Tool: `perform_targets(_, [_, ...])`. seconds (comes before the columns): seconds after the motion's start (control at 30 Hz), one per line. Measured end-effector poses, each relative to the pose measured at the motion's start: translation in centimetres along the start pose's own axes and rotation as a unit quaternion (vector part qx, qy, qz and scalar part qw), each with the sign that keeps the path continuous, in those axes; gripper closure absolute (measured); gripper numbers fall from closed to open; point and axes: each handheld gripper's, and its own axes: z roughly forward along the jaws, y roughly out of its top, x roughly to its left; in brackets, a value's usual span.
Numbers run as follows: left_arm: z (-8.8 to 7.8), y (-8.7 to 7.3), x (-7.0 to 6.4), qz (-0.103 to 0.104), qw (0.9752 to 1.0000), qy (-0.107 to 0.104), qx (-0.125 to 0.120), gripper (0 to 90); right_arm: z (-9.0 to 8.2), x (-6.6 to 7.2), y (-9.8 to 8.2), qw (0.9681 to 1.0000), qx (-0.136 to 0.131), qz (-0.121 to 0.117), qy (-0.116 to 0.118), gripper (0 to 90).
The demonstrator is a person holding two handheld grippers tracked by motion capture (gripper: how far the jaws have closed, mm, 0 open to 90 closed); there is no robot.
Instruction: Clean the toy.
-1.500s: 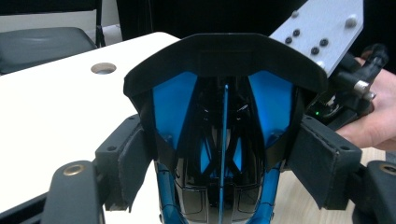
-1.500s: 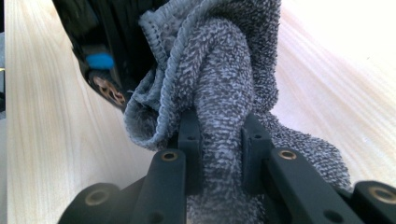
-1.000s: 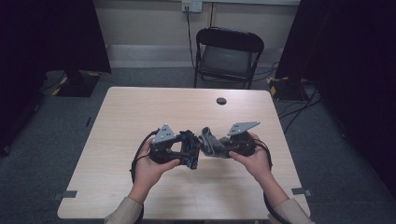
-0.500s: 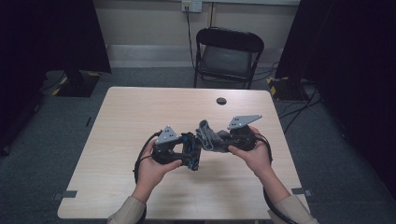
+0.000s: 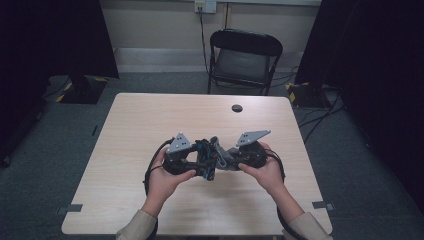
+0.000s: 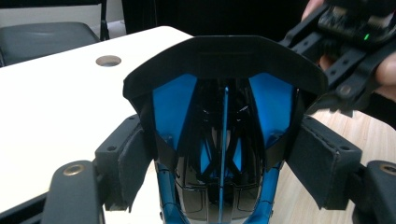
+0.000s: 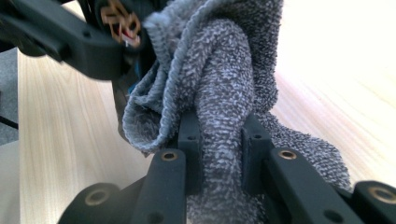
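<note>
- Above the surface [image 5: 150,130] centre: left hand-held gripper [image 6: 224,154] clamps a black-and-blue shiny object [image 6: 224,93], jaws wide.
- Right hand-held gripper [image 7: 219,140] pinches grey cloth [image 7: 224,70] against that object.
- Bare surface all around; front edge near.

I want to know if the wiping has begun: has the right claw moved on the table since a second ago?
Barely: against the table's round hole, the right claw, shut on the grey cloth, sits about where it did.

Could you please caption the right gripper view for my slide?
Right gripper shut on a grey cloth above the wooden table.
</note>
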Motion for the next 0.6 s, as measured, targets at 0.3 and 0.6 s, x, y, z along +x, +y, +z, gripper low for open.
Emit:
perform_targets(0.3, [-0.4,0.5,-0.2,0.005,1.0000,0.000,-0.008,25.2,1.4,0.4,-1.2,0.9998,0.013,0.006,0.010,74.9])
perform_targets(0.6, [-0.6,1.0,-0.4,0.008,0.9999,-0.002,-0.013,25.2,3.1,0.9,-2.6,0.9991,0.037,0.006,0.019,74.9])
